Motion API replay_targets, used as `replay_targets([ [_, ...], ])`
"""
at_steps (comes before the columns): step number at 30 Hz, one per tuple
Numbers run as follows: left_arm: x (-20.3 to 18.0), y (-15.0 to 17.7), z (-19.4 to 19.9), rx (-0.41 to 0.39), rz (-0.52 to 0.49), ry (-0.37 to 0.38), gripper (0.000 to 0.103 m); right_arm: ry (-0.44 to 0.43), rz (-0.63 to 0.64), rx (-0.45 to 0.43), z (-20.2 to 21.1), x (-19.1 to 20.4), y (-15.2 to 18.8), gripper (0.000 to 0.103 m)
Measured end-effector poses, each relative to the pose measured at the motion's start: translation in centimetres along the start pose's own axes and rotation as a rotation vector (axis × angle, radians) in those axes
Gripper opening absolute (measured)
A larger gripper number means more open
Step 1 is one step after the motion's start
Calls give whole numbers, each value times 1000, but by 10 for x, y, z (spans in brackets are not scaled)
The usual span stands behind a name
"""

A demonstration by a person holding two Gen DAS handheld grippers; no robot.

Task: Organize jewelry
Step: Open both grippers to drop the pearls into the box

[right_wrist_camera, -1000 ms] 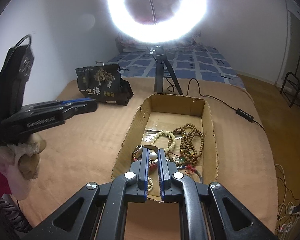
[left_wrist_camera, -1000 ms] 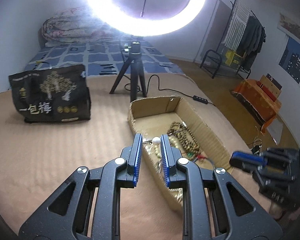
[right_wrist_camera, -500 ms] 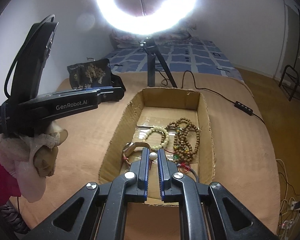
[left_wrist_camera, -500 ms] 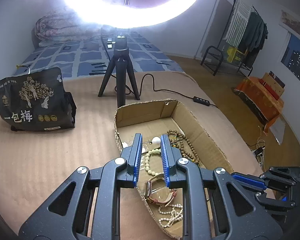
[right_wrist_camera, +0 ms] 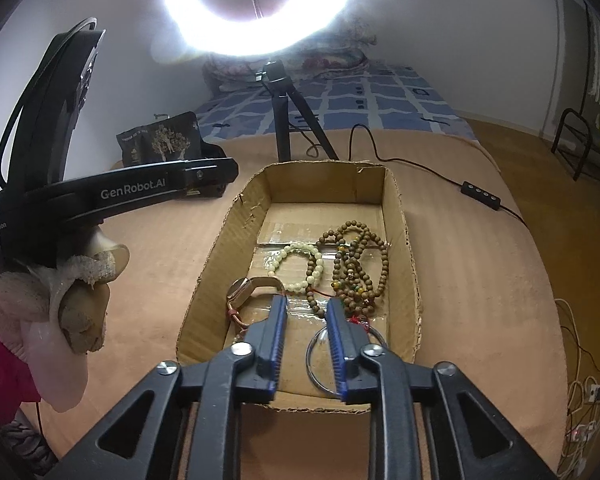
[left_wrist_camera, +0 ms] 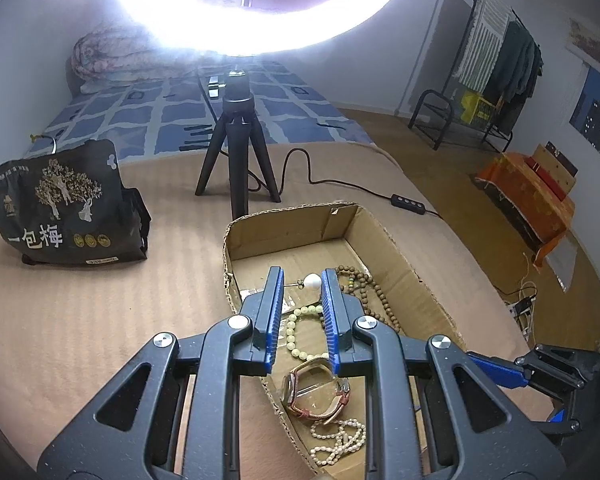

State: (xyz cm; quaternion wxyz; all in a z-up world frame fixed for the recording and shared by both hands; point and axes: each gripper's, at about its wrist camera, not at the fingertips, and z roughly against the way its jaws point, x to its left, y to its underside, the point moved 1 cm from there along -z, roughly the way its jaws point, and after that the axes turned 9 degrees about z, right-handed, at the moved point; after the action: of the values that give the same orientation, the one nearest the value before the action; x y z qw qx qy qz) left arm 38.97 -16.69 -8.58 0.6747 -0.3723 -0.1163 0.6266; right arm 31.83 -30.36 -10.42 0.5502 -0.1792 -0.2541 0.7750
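An open cardboard box lies on the tan blanket. It holds a cream bead bracelet, brown wooden beads, a watch, a metal bangle and a pearl strand. My left gripper hovers over the box's left side. Its jaws are opening, but a white pearl earring still spans the gap, pearl on the right pad and pin on the left. My right gripper hangs over the box's near end, jaws opening with nothing between them.
A ring light on a black tripod stands just behind the box, its cable and switch trailing right. A black printed bag sits at the left. Behind is a blue checked bed, and a clothes rack stands far right.
My right jaws have parted and the pearl that sat between them is gone from view. The left gripper has moved over the box, with its pearl earring still between the pads.
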Motion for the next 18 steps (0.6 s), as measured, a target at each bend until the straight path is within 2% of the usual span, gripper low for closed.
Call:
replay_targets([
  [1,-1,0,1,-3,-10,-7,37,-3,5,3,0,1,0,29],
  [2,-3,0,1,-7,-14,-11,45,-5,9,6,-1,2,0,31],
  [3,-4,1,3,-24,-18,-13,55,-3,12,8,-1,3,0,38],
  [4,-4,1,6,-42,-23,-15,56,5,17,10,-1,4,0,52],
  [6,-6,1,8,-53,-36,-26,56,22,18,7,-1,5,1,70],
  [9,-6,0,7,-51,-43,-30,57,32,20,9,-1,7,0,74],
  [10,-6,0,8,-51,-42,-29,60,42,19,12,-2,7,-1,76],
  [13,-5,-1,9,-62,-36,-28,66,77,7,6,-1,6,0,92],
  [18,-4,-1,12,-66,-31,-31,66,100,-3,0,2,4,-2,93],
])
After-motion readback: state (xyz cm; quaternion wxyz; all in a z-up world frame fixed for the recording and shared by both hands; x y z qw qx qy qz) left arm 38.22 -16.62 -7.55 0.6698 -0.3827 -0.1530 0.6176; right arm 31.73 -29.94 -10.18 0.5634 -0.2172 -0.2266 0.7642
